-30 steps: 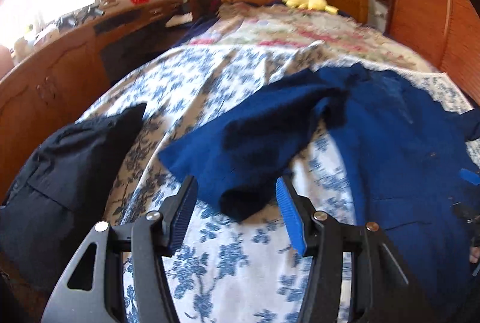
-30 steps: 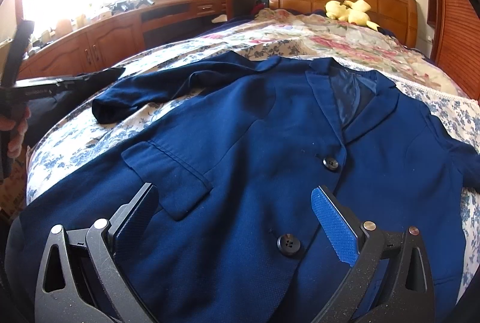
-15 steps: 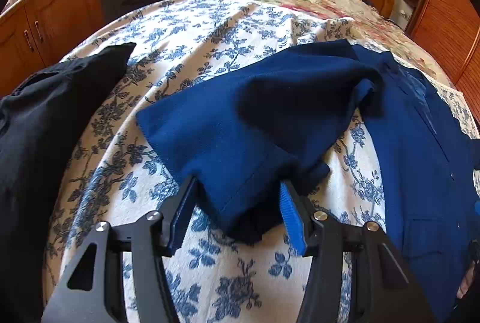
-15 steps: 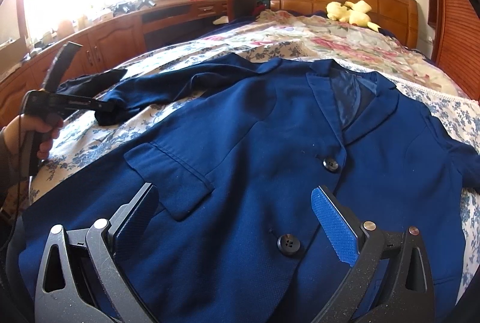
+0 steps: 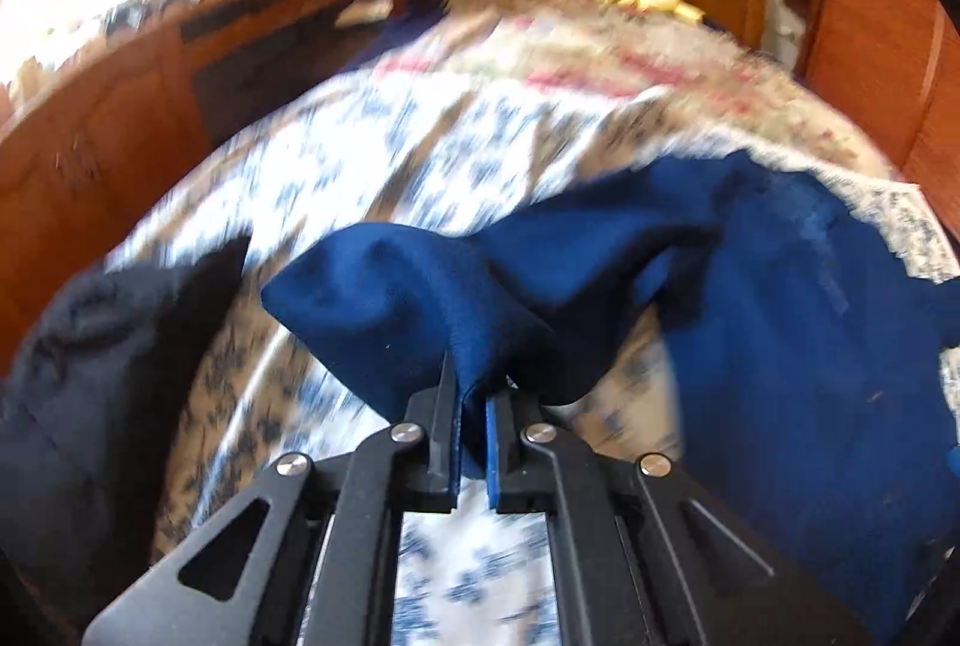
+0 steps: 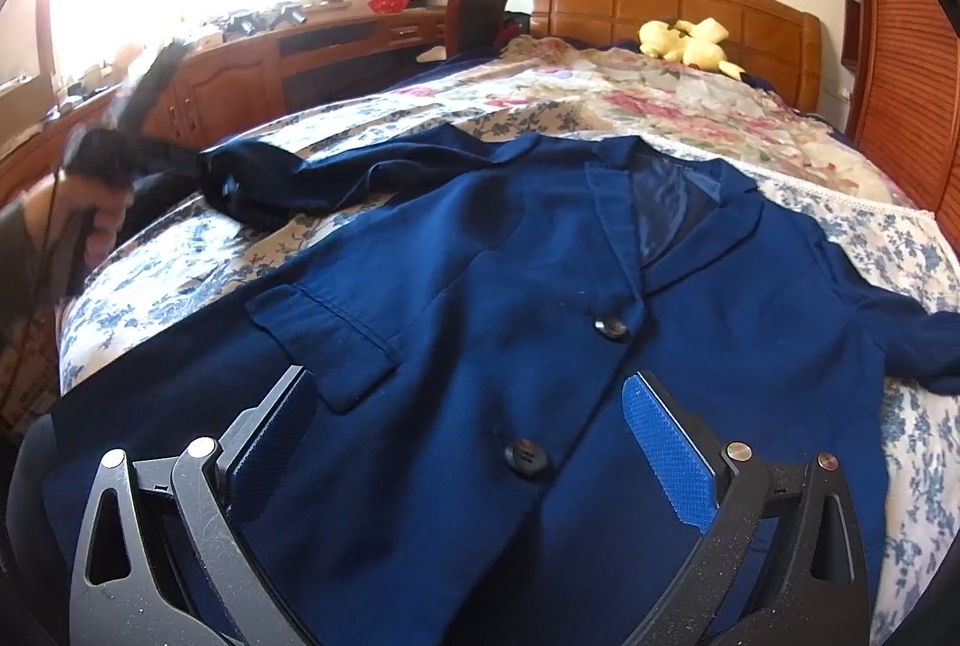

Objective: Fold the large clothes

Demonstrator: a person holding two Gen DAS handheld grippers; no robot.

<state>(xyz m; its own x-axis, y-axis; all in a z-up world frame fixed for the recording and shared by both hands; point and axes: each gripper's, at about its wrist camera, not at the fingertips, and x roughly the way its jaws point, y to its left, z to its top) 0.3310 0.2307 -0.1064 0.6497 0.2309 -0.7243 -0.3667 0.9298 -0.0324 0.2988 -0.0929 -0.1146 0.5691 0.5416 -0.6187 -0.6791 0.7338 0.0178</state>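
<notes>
Navy jacket laid face up on the bed, one sleeve cuff pinched by the left gripper.

Nearest in the right wrist view, the right gripper (image 6: 474, 442) hangs with its jaws spread wide over the hem of the dark navy blue button-front blazer (image 6: 540, 298), gripping nothing. The blazer lies flat on the blue-and-white floral bedsheet (image 6: 180, 262), its long axis running from hem near the camera to collar toward the wooden headboard (image 6: 672, 1), lapels pointing away. Two dark buttons (image 6: 610, 327) sit on the centre line. Out to the side, the left gripper (image 5: 474, 394) has its jaws clenched on the end of the blazer's sleeve (image 5: 432, 298), the cloth bunched and raised off the sheet (this view is motion-blurred). A black garment (image 5: 102, 346) lies beside it. Farthest, a yellow plush toy (image 6: 687, 40) rests at the headboard.
</notes>
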